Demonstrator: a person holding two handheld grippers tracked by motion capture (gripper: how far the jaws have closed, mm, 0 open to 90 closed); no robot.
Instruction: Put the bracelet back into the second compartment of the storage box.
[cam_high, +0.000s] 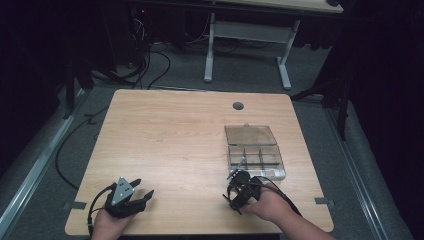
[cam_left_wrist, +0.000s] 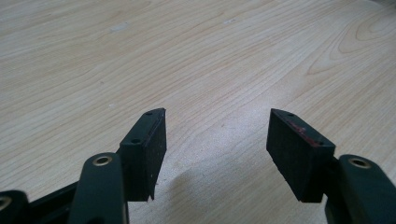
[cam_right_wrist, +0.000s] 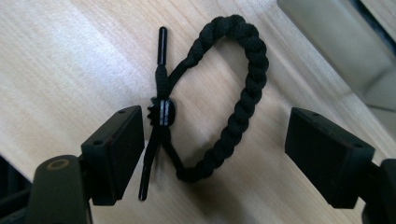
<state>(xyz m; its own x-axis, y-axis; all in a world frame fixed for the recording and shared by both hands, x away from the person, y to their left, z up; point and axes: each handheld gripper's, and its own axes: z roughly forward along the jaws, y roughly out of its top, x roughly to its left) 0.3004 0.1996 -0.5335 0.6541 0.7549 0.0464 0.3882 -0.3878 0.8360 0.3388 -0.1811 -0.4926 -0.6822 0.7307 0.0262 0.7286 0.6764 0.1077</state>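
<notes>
On the wooden table (cam_high: 170, 135), the left gripper (cam_high: 144, 196) sits at the near left corner, held in the person's left hand (cam_high: 107, 222). In the left gripper view its two black jaws stand wide apart, released, with only bare wood grain between the pads (cam_left_wrist: 150, 144); they hold nothing, and their tips hang close over the tabletop, casting a soft shadow beneath.

The right gripper (cam_right_wrist: 212, 149), held in the right hand (cam_high: 270, 202) near the right side of the near edge, is also spread wide. In its own view a black braided bracelet (cam_right_wrist: 245, 100) lies flat on the wood in the gap between the jaws, forming a loop. Its cord ends pass through a small black slider bead (cam_right_wrist: 162, 112), which sits just beside the left pad (whether bead and pad actually touch cannot be told). One tipped cord end points away from the gripper, the other runs back beside that same jaw. The opposite jaw stands well clear of the braid, so the bracelet is not gripped.

Just beyond the right gripper, toward the far right, rests a clear plastic compartment box (cam_high: 256, 159) with its lid (cam_high: 250, 135) laid open on the far side. A round grey grommet (cam_high: 238, 106) is set into the table near the far edge.
</notes>
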